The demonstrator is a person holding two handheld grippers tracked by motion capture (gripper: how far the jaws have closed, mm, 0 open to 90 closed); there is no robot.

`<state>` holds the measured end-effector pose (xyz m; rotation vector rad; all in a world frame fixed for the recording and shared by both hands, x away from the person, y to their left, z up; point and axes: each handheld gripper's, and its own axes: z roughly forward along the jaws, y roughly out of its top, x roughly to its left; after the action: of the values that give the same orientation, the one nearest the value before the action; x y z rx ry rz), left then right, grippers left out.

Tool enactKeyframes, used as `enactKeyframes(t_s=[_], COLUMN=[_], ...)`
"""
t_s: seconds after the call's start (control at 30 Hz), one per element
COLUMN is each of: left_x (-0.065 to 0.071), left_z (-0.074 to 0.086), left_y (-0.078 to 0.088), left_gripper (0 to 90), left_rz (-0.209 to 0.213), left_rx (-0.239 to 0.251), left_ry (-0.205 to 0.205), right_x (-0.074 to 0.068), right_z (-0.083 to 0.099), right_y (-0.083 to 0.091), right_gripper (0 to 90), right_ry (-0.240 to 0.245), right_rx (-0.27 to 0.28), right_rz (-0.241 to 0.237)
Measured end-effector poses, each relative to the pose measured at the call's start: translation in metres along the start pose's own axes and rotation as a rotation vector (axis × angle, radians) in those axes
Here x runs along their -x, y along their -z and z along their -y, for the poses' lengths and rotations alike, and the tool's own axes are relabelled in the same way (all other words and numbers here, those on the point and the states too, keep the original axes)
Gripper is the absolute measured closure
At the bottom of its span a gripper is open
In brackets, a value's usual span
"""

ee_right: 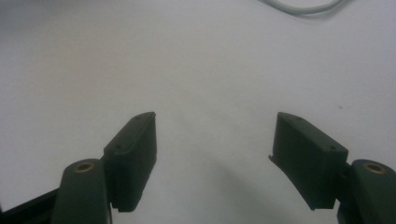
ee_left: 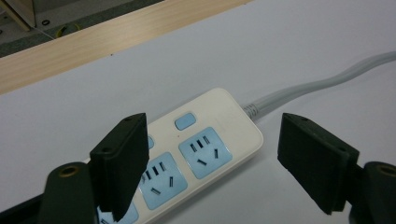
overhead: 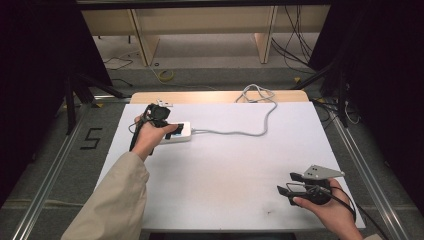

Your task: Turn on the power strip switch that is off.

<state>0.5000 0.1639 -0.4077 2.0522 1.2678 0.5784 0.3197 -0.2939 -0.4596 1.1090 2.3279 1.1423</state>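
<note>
We saw a white power strip (overhead: 176,132) lying flat on the white table sheet (overhead: 225,165), left of centre in the high view, just beside the left gripper (overhead: 172,131). In the left gripper view the strip (ee_left: 219,126) ran from lower left toward the middle of the frame. Cream-white body, rounded corners, pale blue socket faces (ee_left: 204,152) with dark slots, at least three faces visible, the nearest partly hidden behind the left-hand jaw. A small pale blue button (ee_left: 184,120) sat above the end socket; a second one was mostly hidden by the jaw. A grey cable (ee_left: 322,81) left the strip's far end through a ribbed strain relief and ran to the right edge of the frame. In the high view that cable (overhead: 250,131) snaked right, then up to a loose coil at the wooden table edge (overhead: 200,96) near top centre.

The left gripper was released, jaws wide apart, straddling the strip's cable end; we couldn't tell if either jaw touched it. The left hand (overhead: 147,137) held it, beige sleeve (overhead: 112,200) entering from the bottom.

The right gripper (overhead: 286,183) sat at lower right of the high view, held in the right hand (overhead: 330,210), well apart from the strip. Its jaws were also spread, with bare white sheet (ee_right: 196,70) between them in the right gripper view and a bit of cable (ee_right: 303,7) at the top edge.
</note>
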Motion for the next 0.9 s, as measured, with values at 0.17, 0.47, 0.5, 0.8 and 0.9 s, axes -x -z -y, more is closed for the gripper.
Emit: enactKeyframes(t_s=[0.17,0.47,0.5,0.8,0.9], left_x=[-0.001,-0.001,0.001,0.023,0.029], left_z=[0.012,0.029,0.031,0.057,0.067], left_y=[0.008,0.025,0.027,0.044,0.05], left_gripper=[23.9,23.2,23.0,20.7,20.4], left_rz=[0.043,0.097,0.098,0.171,0.183], left_rx=[0.005,0.03,0.035,0.063,0.079], left_ry=[0.003,-0.014,-0.021,-0.087,-0.103], right_x=[0.0,0.001,0.002,0.002,0.002], right_z=[0.0,0.0,0.0,0.0,0.0], right_y=[0.0,-0.001,-0.001,0.0,-0.001], right_gripper=[31.0,30.5,30.4,30.1,29.4], right_ry=[-0.003,-0.008,-0.008,-0.008,-0.009], right_rx=[0.001,0.002,0.002,0.003,0.003], right_rz=[0.001,0.0,0.0,-0.001,-0.003])
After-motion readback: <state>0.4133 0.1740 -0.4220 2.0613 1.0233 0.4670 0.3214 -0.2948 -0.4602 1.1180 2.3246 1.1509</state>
